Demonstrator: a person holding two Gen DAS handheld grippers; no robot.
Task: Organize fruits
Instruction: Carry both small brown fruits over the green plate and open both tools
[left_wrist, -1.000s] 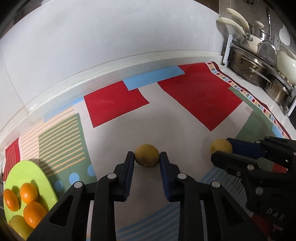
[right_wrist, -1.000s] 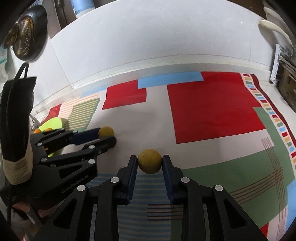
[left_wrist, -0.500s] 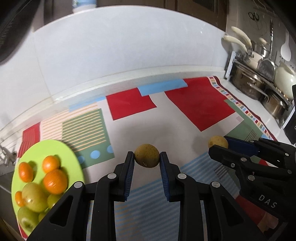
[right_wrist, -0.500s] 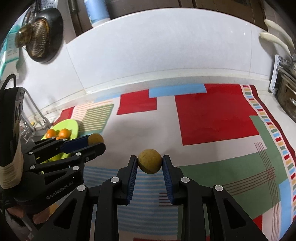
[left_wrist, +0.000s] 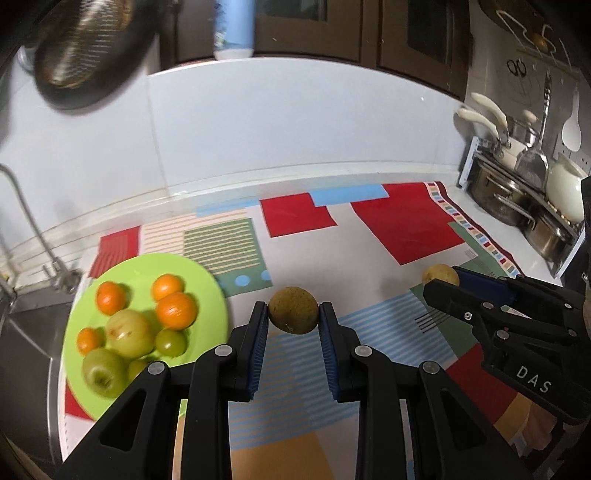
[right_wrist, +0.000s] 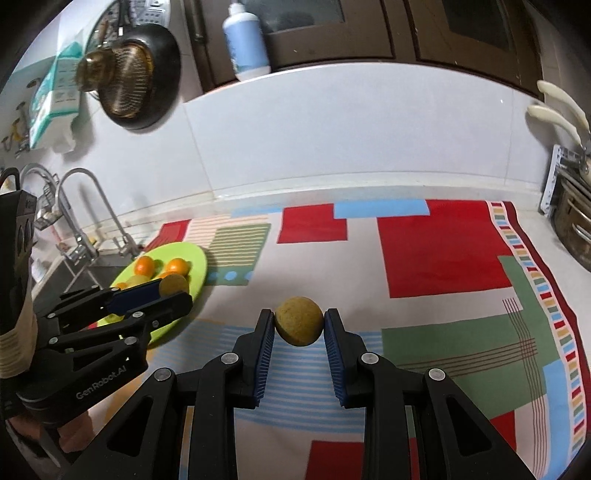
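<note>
a round brownish-yellow fruit (left_wrist: 293, 310) is pinched between the blue pads of the left gripper (left_wrist: 293, 325), jaws closed down to just the fruit's width, and a second fruit (right_wrist: 298, 320) of the same kind is clamped the same way in the right gripper (right_wrist: 299, 332). both are carried clear of the patterned cloth (right_wrist: 443, 251), probably so they can be dropped with the rest. the skin looks dull, a bit speckled and rough, so a squeeze across the middle seems enough to keep them from rolling out. the green plate (left_wrist: 207, 295) is seen at about 9 o'clock in the left wrist view, already loaded with oranges (left_wrist: 175, 311) and green apples (left_wrist: 129, 332), likely the destination.
</note>
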